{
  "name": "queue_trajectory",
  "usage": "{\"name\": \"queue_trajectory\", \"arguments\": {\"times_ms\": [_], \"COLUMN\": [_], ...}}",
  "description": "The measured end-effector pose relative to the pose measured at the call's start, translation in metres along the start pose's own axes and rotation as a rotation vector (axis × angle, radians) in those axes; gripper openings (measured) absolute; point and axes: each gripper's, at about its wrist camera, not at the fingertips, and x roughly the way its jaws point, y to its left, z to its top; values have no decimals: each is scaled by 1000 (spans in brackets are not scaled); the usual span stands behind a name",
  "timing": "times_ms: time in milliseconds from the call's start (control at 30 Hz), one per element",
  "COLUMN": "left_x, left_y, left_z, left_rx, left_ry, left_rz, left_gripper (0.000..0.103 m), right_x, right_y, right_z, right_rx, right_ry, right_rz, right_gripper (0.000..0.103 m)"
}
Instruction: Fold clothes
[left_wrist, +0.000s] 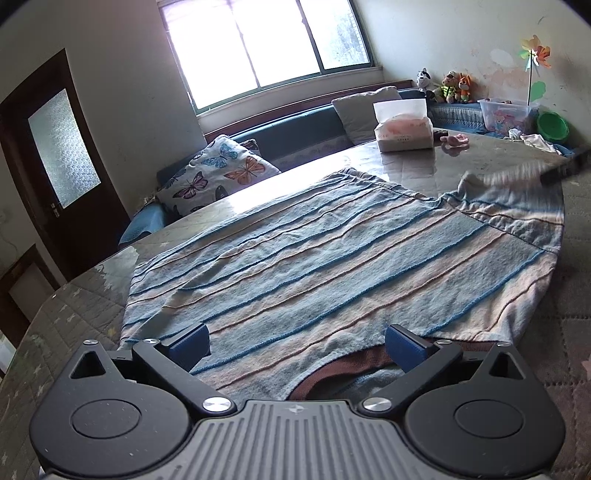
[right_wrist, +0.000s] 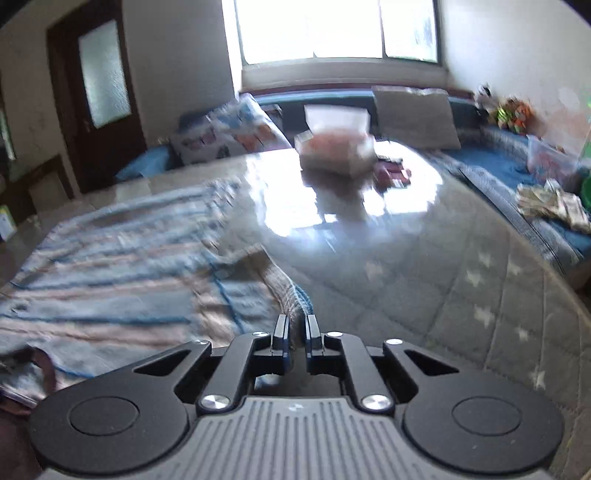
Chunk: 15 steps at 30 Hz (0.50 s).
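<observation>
A blue, pink and white striped sweater lies spread flat on the table, its brown collar nearest my left gripper. My left gripper is open and empty, its jaws wide apart just above the collar end. My right gripper is shut on the sweater's sleeve and holds it lifted off the table. The sweater body lies to its left, blurred. In the left wrist view the right gripper appears as a dark blur at the far right with the sleeve stretched to it.
A tissue pack and a small pink toy sit at the table's far side. The glossy table top covers a quilted star cloth. A bench with pillows, plush toys and a plastic box runs behind.
</observation>
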Motion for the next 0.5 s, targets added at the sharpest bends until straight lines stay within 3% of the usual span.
{"name": "queue_trajectory", "arguments": {"times_ms": [233,433,500], "left_x": [-5,-11,-12], "left_y": [8,24,30], "left_z": [-7,-15,-18], "left_rx": [-33,-67,-80], "left_ry": [0,6,11], "left_rz": [13,46,61], "left_gripper": [103,103,103], "right_x": [-22,-2,8], "right_y": [62,111,119], "right_z": [21,6,0], "right_rx": [-120,-191,-198], "right_ry": [-55,10,44], "right_rz": [179,275,293], "right_gripper": [7,8,13]}}
